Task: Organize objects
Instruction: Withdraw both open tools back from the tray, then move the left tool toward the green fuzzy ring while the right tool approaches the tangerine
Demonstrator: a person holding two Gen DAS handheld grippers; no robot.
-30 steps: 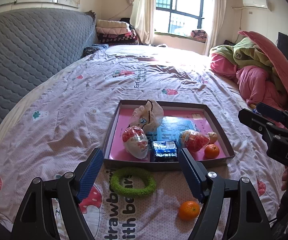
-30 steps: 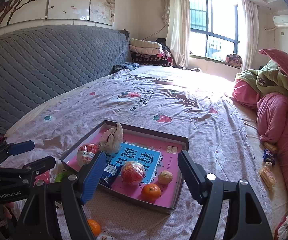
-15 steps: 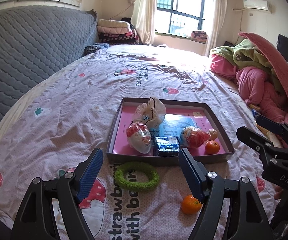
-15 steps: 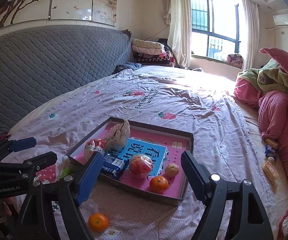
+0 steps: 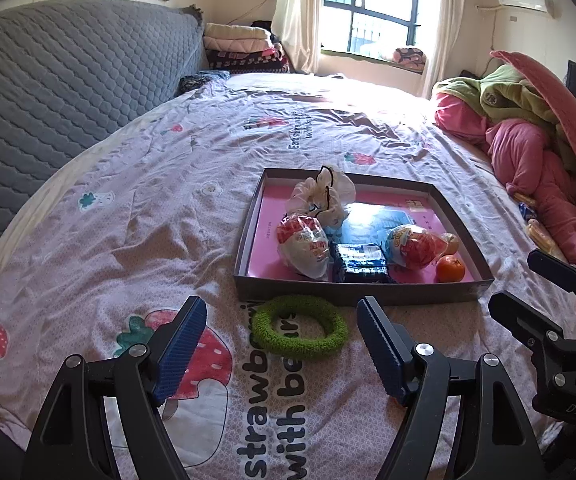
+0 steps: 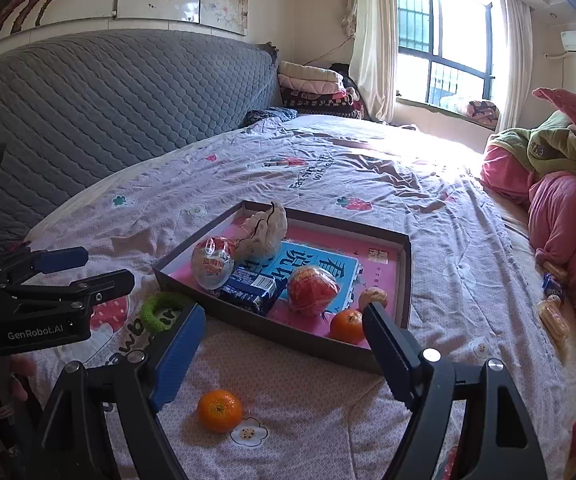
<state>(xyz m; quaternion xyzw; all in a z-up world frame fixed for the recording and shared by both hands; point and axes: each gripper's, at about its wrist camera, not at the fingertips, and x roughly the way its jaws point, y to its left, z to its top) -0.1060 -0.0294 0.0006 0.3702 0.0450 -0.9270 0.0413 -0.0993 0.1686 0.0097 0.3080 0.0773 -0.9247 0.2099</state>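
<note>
A shallow brown box with a pink floor [image 5: 362, 295] [image 6: 406, 276] lies on the bed. It holds two wrapped snack balls, a blue snack pack [image 5: 360, 267], a white cloth pouch [image 5: 322, 196], a walnut and an orange [image 5: 450, 269]. A green fuzzy ring [image 5: 300, 332] [image 6: 159, 309] lies on the sheet just in front of the box. A loose orange [image 6: 219, 410] lies on the sheet between my right fingers. My left gripper [image 5: 281, 346] is open over the green ring. My right gripper [image 6: 283, 354] is open and empty above the loose orange.
A grey quilted headboard [image 5: 59, 80] runs along the left. Pink and green bedding [image 5: 528, 136] is piled at the right, with small snack packs [image 6: 554, 300] beside it. Folded blankets [image 5: 239, 48] are stacked at the far end by the window.
Both grippers have drawn back from the box and dropped lower. The loose orange has left the left wrist view and now sits between my right fingers. Nothing was grasped.
</note>
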